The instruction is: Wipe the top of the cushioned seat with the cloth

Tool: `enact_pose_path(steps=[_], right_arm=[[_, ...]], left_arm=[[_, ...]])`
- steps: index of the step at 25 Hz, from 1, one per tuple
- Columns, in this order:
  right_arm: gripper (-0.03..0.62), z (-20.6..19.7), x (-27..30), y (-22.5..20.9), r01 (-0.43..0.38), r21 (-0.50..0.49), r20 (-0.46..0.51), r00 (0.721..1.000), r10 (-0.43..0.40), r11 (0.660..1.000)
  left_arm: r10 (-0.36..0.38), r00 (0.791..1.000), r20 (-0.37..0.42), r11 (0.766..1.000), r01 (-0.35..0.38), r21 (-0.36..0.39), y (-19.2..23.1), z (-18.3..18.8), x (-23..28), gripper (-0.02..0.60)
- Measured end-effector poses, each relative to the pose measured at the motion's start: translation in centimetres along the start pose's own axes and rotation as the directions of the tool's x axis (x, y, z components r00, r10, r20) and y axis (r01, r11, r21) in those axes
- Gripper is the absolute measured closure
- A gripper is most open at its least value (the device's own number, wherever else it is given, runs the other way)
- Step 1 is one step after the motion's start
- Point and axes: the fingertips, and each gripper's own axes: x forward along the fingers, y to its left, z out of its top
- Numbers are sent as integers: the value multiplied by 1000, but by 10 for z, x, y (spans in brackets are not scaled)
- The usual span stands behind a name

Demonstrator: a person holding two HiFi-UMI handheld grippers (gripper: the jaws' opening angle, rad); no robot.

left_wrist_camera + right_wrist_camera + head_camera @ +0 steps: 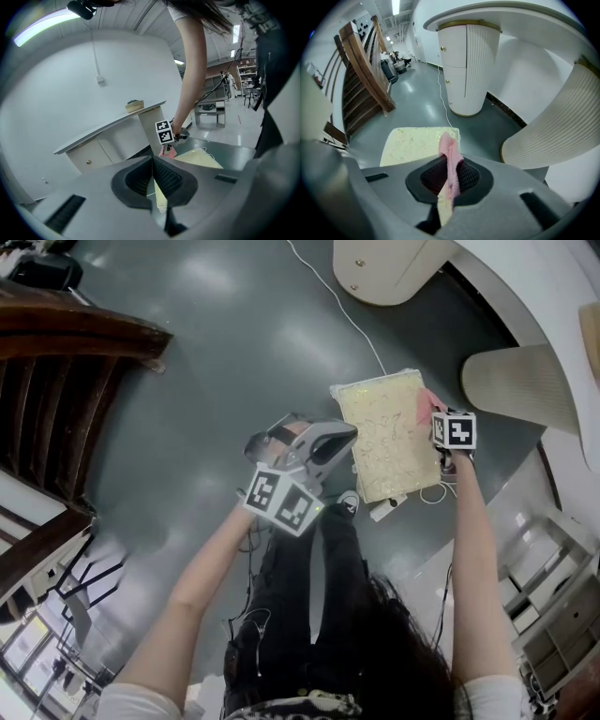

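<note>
The cushioned seat (384, 437) is a pale yellow square pad, low over the grey floor in the head view. My right gripper (441, 418) is at its right edge, shut on a pink cloth (432, 406). In the right gripper view the cloth (449, 157) stands pinched between the jaws of the right gripper (449, 176), with the seat (415, 143) just beyond. My left gripper (345, 435) hovers at the seat's left edge. Its jaws meet with nothing between them in the left gripper view (153, 164), which looks across the seat (201, 157) to the cloth (168, 150).
A dark wooden staircase (56, 381) fills the left. A white rounded cabinet (394, 268) stands behind the seat, and a ribbed cream curved panel (520, 385) to its right. A white cable (337, 306) crosses the floor. Shelving (553, 615) is at the lower right. The person's black-clad legs (309, 596) are below.
</note>
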Motion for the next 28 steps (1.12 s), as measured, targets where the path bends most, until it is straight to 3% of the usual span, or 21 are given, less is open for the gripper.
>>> enact_pose_path(steps=[6, 11, 19, 24, 28], right_arm=[[585, -5, -19, 1, -36, -13, 37, 999, 36, 999], [585, -10, -32, 54, -148, -92, 86, 984, 156, 985], [585, -38, -33, 157, -305, -221, 43, 946, 322, 926], [584, -54, -24, 198, -356, -260, 8, 929, 370, 898], [585, -64, -12, 204, -359, -260, -20, 930, 366, 897]], left_arm=[[-12, 1000, 3, 1000, 12, 8, -12, 12, 6, 575], [1, 1000, -2, 1000, -1, 6, -17, 17, 6, 575], [33, 999, -21, 999, -34, -14, -28, 19, -9, 575], [42, 998, -37, 999, -43, -22, -37, 15, -16, 575], [53, 997, -46, 998, -55, -28, -40, 10, -20, 575]])
